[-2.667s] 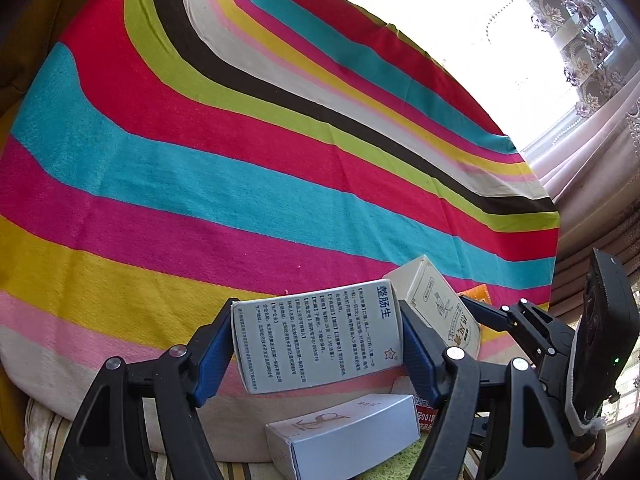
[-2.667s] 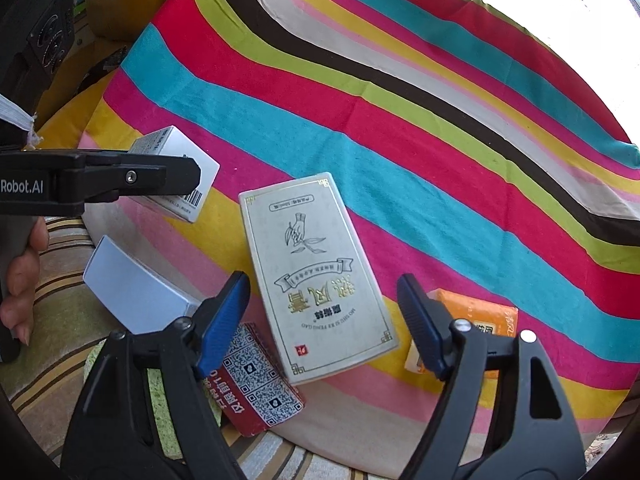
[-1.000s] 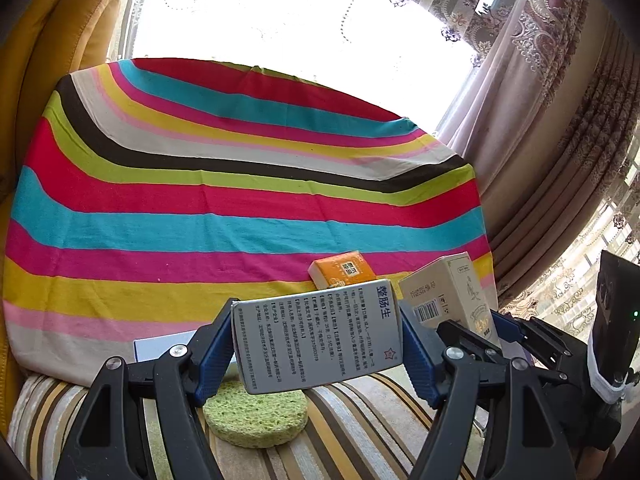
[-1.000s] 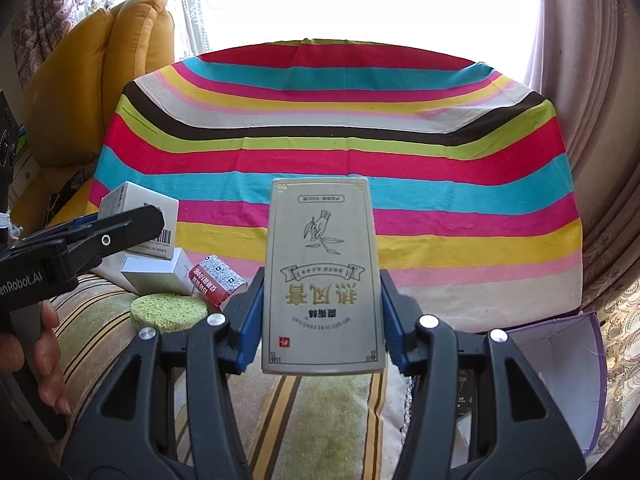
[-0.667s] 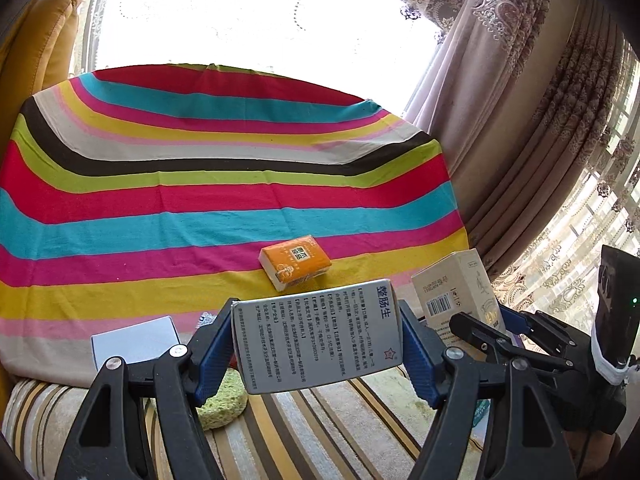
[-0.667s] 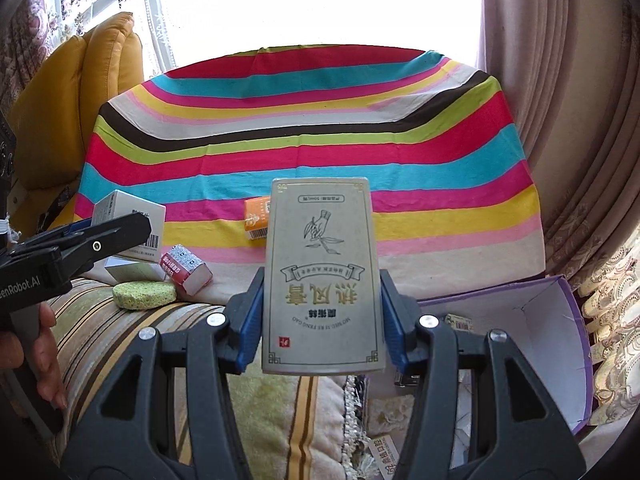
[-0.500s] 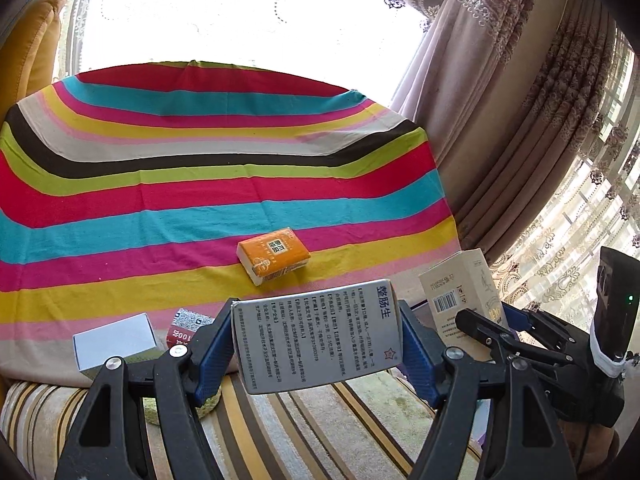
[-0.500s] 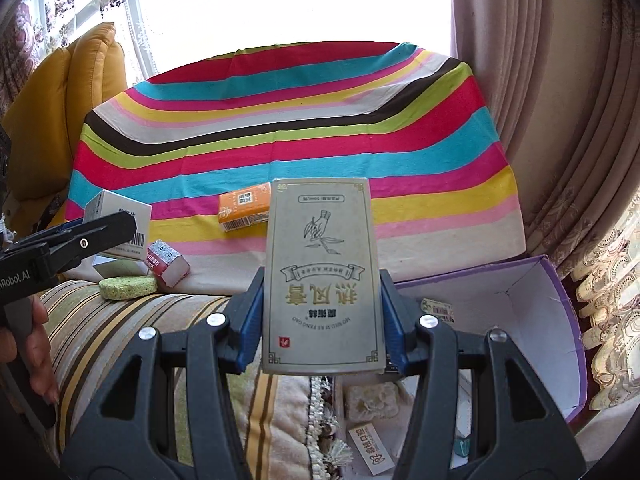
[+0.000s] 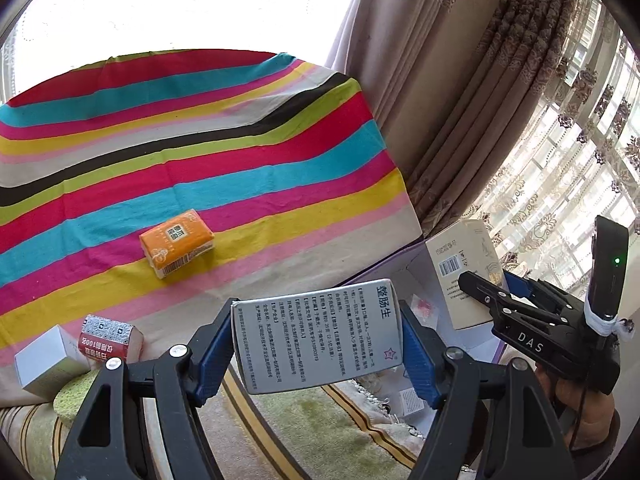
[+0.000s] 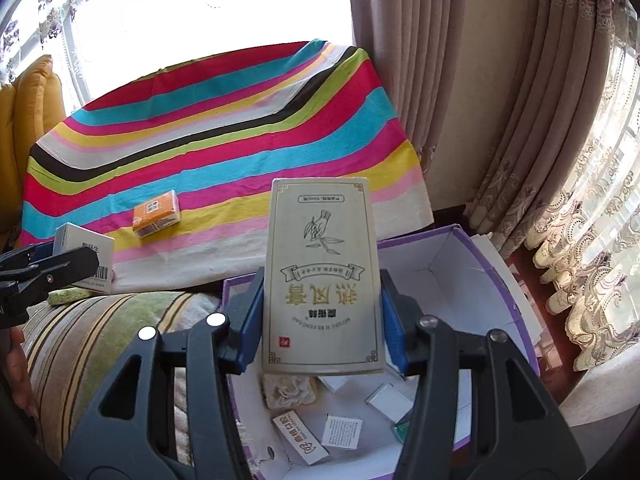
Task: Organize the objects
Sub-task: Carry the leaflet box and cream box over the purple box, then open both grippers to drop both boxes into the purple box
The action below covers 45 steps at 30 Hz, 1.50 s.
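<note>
My left gripper (image 9: pixel 316 338) is shut on a grey-white medicine box (image 9: pixel 316 336) with printed text, held in the air over the striped cushion edge. My right gripper (image 10: pixel 322 312) is shut on a tall cream box (image 10: pixel 322 276) with a leaf drawing, held above the open purple-edged white box (image 10: pixel 452 264). The right gripper with its cream box also shows in the left wrist view (image 9: pixel 468 276). The left gripper and its box show in the right wrist view (image 10: pixel 86 256). An orange packet (image 9: pixel 176 242) lies on the striped cloth.
A red packet (image 9: pixel 108 338), a white box (image 9: pixel 48 360) and a green sponge (image 9: pixel 72 396) lie at the cloth's near left edge. The purple box holds several small packets (image 10: pixel 340 428). Curtains (image 10: pixel 500 100) hang on the right. A striped cushion (image 10: pixel 100 328) is below.
Both grippers have swung right with their boxes. The purple box has come into view under the right gripper. The cloth and its objects have shifted left.
</note>
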### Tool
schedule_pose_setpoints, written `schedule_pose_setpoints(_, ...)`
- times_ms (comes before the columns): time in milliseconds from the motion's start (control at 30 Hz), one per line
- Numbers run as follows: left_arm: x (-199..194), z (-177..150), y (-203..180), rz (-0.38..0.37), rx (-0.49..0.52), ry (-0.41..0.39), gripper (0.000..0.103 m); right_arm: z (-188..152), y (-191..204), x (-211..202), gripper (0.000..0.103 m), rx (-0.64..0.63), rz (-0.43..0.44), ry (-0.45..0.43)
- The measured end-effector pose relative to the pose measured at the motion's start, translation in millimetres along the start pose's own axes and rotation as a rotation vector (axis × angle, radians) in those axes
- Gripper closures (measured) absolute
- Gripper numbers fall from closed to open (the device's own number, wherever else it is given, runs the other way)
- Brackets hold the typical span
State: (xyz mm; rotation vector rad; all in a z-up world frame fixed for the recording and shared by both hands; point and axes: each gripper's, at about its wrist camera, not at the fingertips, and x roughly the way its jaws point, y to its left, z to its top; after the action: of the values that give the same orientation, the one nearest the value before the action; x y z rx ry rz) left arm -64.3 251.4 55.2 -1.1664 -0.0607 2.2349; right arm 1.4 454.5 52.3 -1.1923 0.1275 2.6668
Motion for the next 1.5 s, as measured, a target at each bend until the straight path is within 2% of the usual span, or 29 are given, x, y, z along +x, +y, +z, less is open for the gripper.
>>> schedule_pose_setpoints(467,33,-2,-57,-0.058,0.13,0.086,0.028,-15,-58,5,0.048,0.087,-0.108,0.02)
schedule_pose_setpoints(833,46,-5,-88,-0.132,0.197,0.127,0.026,-15,-80,-1,0.048,0.121,-0.178,0.014)
schedule_pose_setpoints(933,49,-5,-90,-0.149,0.192,0.139,0.021,-15,-83,-3,0.047,0.129,-0.183,0.011)
schedule_pose_setpoints(1000,49,-6,-89,-0.146,0.186,0.142,0.019,-14,-84,-3,0.041,0.134,-0.187,0.007)
schedule_pose_setpoints(1067,49,-6,-87,-0.147,0.178,0.145,0.019,-14,-85,-4,0.032,0.135,-0.191,0.0)
schedule_pose_setpoints(1133,48,-6,-85,-0.148,0.171,0.144,0.019,-13,-84,-5,0.029,0.134,-0.191,-0.003)
schedule_pose_setpoints(1500,38,-3,-68,-0.134,0.126,0.114,0.019,-11,-79,-4,0.027,0.118,-0.175,0.0)
